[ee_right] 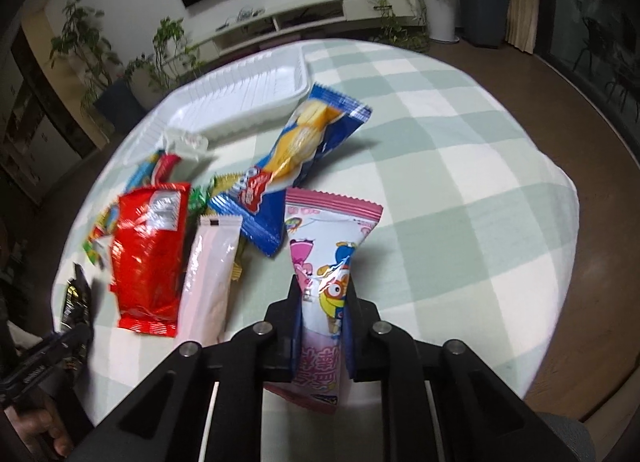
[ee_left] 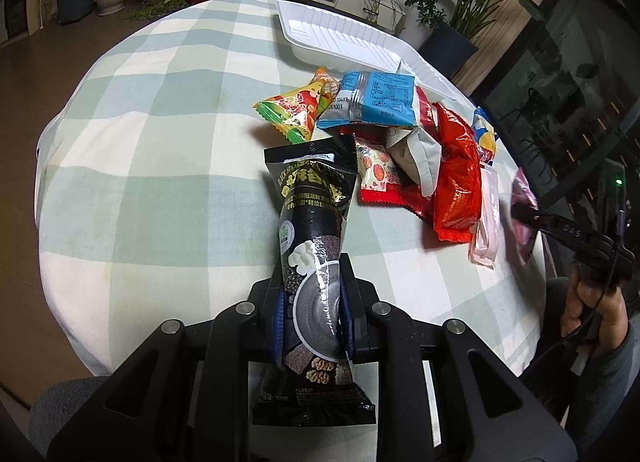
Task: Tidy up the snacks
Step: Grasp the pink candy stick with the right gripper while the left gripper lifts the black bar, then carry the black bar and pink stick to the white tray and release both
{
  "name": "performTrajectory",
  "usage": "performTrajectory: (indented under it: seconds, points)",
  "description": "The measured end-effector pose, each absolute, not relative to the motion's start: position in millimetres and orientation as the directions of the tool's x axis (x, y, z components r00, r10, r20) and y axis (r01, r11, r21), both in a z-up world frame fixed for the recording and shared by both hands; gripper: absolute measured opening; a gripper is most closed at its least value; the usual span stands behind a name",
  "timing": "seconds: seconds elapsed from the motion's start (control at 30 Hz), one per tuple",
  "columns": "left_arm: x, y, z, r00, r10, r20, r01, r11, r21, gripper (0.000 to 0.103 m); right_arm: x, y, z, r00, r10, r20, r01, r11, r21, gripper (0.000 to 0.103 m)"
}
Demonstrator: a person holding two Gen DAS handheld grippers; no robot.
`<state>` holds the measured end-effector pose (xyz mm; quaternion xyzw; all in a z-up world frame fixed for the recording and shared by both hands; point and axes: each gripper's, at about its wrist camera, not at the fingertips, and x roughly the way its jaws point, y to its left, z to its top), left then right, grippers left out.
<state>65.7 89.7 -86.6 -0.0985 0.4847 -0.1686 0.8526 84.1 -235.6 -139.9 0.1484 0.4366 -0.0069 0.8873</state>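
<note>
**Both grippers loaded, tray still bare**

The left gripper is clamped on a black sesame-cereal sachet, pinching it low down so the long upper part stands free above the bench. The right gripper is closed on a pink cartoon snack packet, its pads squeezing the wrapper's waist; the packet's top flares out above the pinch. Holding each by its middle probably keeps the limp wrappers from folding over during the carry.

Beyond the grippers, on the green-and-cream checked cloth, the remaining snacks lie in a loose heap: a crinkled red foil packet, a pale pink sachet beside it, a blue biscuit packet with its far end propped up, and, in the left wrist view, a light-blue packet and a colourful triangular one.

Farthest away sits the white ribbed plastic tray, with nothing in it, probably the destination for the packets.
</note>
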Motion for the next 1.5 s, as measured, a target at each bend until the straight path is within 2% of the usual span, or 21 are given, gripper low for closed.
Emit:
performTrajectory:
  seconds: [0.23,0.4,0.63,0.8,0.93,1.13,1.5]
  points:
    - [61,94,-79,0.483,-0.413,-0.772,0.191,0.910,-0.368,0.019,67,-252,-114,0.687,0.165,-0.708,0.138,0.927,0.349,0.016]
    - [65,104,-54,0.512,-0.447,-0.733,0.197,0.892,-0.407,0.019,71,-263,-103,0.709,0.197,-0.677,0.123,0.911,0.393,0.016]
    - [125,116,4,0.598,-0.413,-0.687,0.214,0.908,-0.360,0.019,113,-288,-65,0.750,0.182,-0.636,0.096,0.921,0.378,0.016]
    - [205,100,36,0.612,-0.381,-0.693,0.242,0.924,-0.295,0.019,177,-273,-24,0.775,0.202,-0.599,-0.012,0.952,0.306,0.016]
    - [269,73,41,0.598,-0.357,-0.718,0.265,0.933,-0.243,0.019,247,-249,-15,0.740,0.229,-0.632,-0.088,0.965,0.246,0.016]
    - [343,26,4,0.527,-0.314,-0.790,0.277,0.942,-0.190,0.020,333,-217,-50,0.640,0.196,-0.743,-0.147,0.980,0.132,0.016]
    - [373,0,-64,0.446,-0.275,-0.852,0.280,0.947,-0.159,0.020,381,-199,-112,0.546,0.109,-0.831,-0.153,0.988,0.029,0.016]
